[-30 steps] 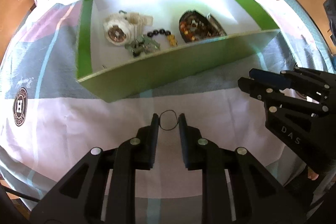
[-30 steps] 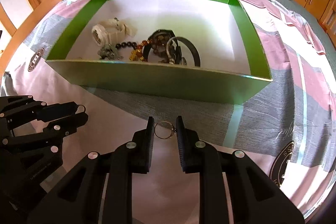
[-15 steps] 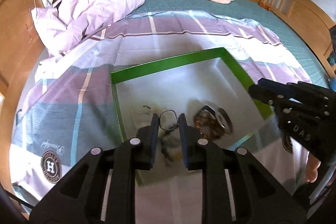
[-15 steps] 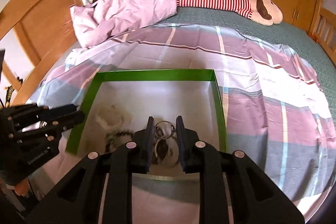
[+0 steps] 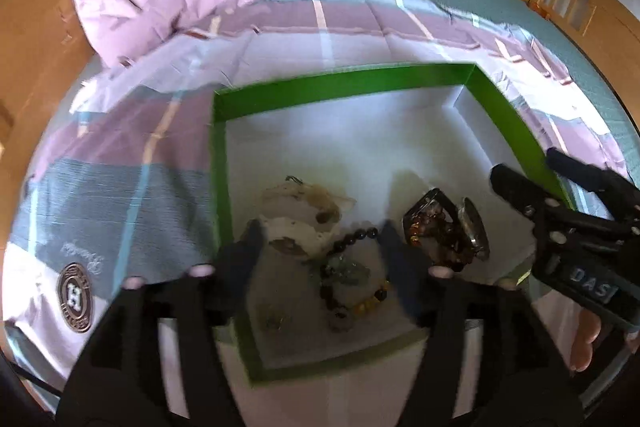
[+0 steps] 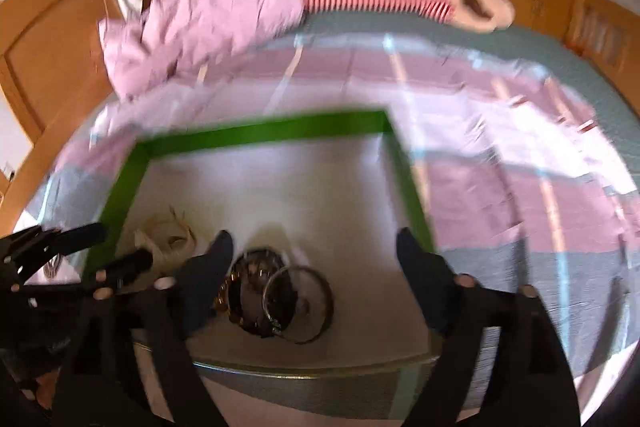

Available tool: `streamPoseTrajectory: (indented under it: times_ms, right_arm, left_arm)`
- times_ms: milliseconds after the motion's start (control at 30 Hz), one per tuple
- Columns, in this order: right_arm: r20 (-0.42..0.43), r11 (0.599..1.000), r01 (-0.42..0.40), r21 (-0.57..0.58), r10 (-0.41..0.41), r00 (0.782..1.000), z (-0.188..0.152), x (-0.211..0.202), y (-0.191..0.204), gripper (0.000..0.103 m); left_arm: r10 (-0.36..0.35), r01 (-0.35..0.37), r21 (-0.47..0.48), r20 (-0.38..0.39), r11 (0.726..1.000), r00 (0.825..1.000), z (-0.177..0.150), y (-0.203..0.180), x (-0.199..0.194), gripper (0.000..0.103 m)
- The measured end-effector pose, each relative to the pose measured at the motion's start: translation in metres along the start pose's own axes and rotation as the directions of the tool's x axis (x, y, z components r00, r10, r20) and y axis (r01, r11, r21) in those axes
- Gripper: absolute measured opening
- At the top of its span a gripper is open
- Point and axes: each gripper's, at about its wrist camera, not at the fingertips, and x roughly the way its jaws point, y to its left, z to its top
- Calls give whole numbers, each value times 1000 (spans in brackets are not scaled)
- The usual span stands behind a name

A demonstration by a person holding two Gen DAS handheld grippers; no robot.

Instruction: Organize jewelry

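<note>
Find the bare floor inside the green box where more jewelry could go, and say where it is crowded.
Free: the white floor toward the green box's far wall and far right corner. Crowded: the near half, with the white watch, bead bracelets and bangle.

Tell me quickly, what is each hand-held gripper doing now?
Left hand-held gripper: open, holding nothing, over the box.
Right hand-held gripper: open, holding nothing.
</note>
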Motion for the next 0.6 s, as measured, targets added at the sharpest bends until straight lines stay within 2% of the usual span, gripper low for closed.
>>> streamPoseTrajectory:
  times_ms: [100, 233, 367, 600]
  right_arm:
    - [51, 999, 34, 0, -34, 998, 2, -14, 2, 100]
    - [59, 998, 58, 23, -60, 996, -1, -14, 2, 100]
    - [24, 997, 78, -1, -78, 997, -6, -6, 5, 100]
    - [-11, 996, 84, -23, -84, 996, -9, 0, 7, 100]
  left_arm:
    - [12, -12, 8, 34, 1000, 999, -2, -2, -21, 87]
    - [39, -40, 10, 50, 999, 998, -6, -1, -35, 96]
    - [8, -7, -21, 44, 1000, 999, -8, 4, -37, 99]
    - [31, -30, -33, 32, 999, 999, -7, 6, -29, 99]
